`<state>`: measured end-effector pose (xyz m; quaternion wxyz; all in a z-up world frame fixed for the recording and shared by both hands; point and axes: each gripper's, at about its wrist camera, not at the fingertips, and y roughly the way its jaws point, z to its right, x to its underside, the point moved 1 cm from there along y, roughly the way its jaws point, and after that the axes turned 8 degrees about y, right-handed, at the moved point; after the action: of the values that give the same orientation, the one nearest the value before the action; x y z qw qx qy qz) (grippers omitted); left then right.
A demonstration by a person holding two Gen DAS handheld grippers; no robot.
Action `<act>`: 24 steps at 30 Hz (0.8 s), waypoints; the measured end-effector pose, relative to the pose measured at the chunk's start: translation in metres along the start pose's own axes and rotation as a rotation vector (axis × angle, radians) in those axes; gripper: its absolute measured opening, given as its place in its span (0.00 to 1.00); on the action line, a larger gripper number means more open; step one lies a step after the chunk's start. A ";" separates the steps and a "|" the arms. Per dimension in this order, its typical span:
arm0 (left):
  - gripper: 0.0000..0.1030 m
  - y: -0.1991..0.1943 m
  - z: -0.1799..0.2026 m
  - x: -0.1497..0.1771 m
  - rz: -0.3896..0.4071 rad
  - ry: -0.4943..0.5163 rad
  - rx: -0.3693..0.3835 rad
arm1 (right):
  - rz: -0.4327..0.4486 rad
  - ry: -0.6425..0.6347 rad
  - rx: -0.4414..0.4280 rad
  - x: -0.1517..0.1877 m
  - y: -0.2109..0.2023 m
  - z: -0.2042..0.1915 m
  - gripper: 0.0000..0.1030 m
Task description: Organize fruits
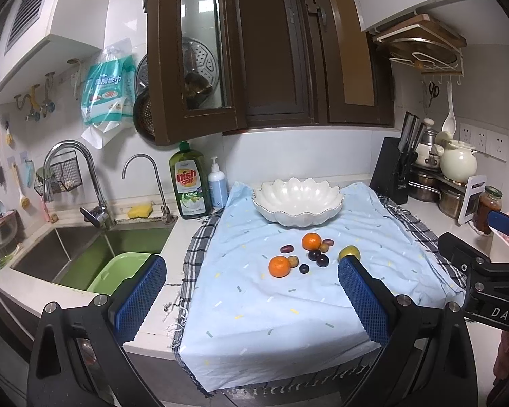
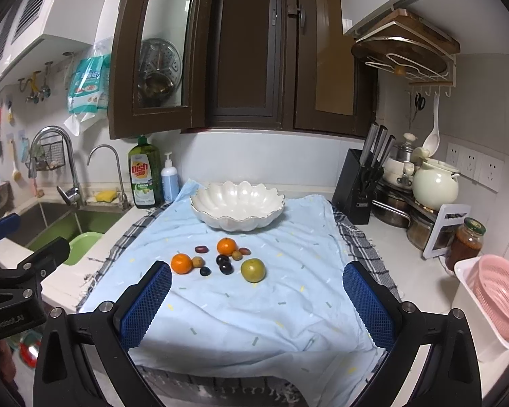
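Note:
A white scalloped bowl (image 1: 298,203) (image 2: 237,205) stands empty at the back of a light blue cloth (image 1: 288,298) (image 2: 254,312). In front of it lie two oranges (image 1: 279,266) (image 1: 311,240) (image 2: 181,263) (image 2: 226,246), a green-yellow fruit (image 1: 349,253) (image 2: 253,270), and several small dark and brown fruits (image 1: 317,257) (image 2: 224,264). My left gripper (image 1: 251,291) is open and empty, near the cloth's front. My right gripper (image 2: 256,302) is open and empty, also short of the fruits. Each gripper shows at the edge of the other's view.
A sink (image 1: 85,251) with a green basin (image 1: 122,271) lies left, with dish soap (image 1: 188,183) and a pump bottle (image 1: 217,185) behind. A knife block (image 2: 356,186), pots, a jar (image 2: 466,242) and a pink basket (image 2: 498,300) stand right.

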<state>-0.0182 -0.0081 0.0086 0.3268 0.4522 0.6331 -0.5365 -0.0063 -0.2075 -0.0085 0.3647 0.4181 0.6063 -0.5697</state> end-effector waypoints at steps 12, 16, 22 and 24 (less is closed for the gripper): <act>1.00 0.003 -0.001 -0.001 -0.003 0.002 -0.004 | 0.010 -0.005 -0.005 -0.006 -0.003 -0.001 0.99; 1.00 0.003 -0.003 -0.001 0.004 0.003 -0.012 | 0.013 -0.005 -0.007 -0.006 -0.003 0.000 0.99; 1.00 0.002 -0.002 0.000 0.004 0.001 -0.011 | 0.015 -0.006 -0.010 -0.008 -0.003 -0.001 0.99; 1.00 0.002 -0.002 0.000 0.007 0.003 -0.014 | 0.015 -0.007 -0.010 -0.009 -0.003 -0.001 0.99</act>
<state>-0.0162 -0.0064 0.0081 0.3310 0.4528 0.6357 -0.5304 -0.0057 -0.2072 0.0007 0.3733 0.4187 0.6048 -0.5653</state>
